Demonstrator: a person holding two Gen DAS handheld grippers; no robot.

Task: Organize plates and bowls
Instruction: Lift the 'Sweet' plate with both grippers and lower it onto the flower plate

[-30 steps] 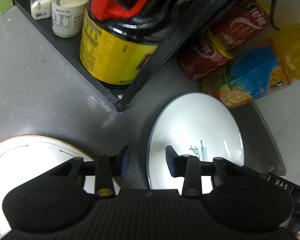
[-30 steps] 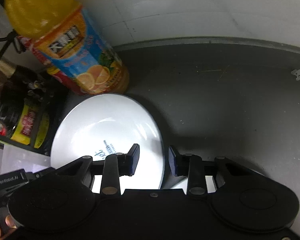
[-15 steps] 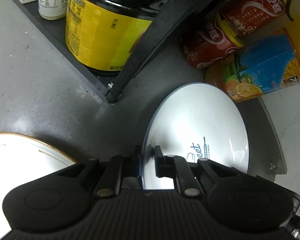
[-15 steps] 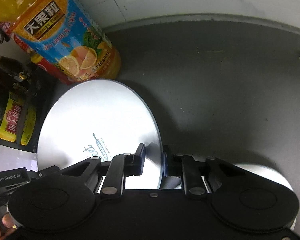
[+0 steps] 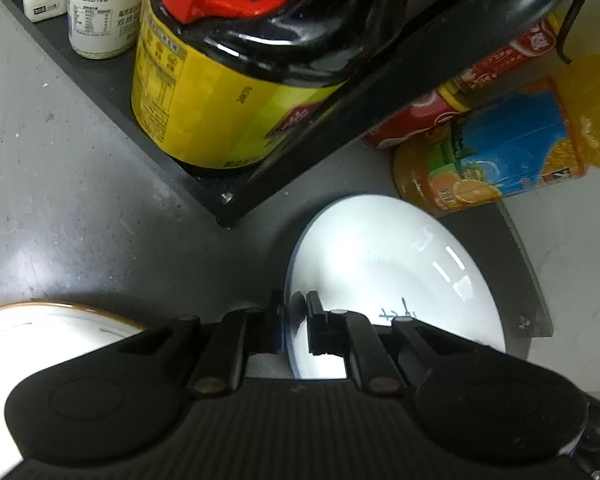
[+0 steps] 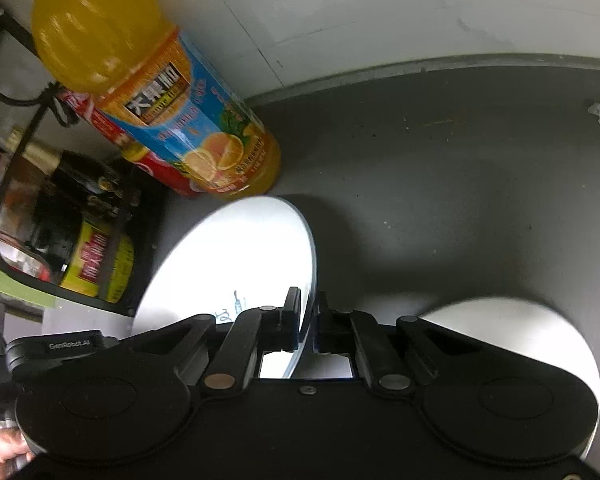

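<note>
The left gripper [image 5: 294, 322] is seen closed, its two fingers pinched on the left rim of the white plate [image 5: 392, 280], one finger on each face. The right gripper [image 6: 308, 320] is likewise clamped on the opposite rim of the same plate, which is gripped between both. Bare fingers [image 6: 2, 450] are glimpsed at the lower left of the right wrist view.

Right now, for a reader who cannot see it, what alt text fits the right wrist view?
The right gripper pinches the rim of a white plate with blue lettering, tilted above a dark grey counter. Behind it an orange juice bottle stands by the white wall; another white dish shows at lower right, and the left gripper at lower left.
</note>
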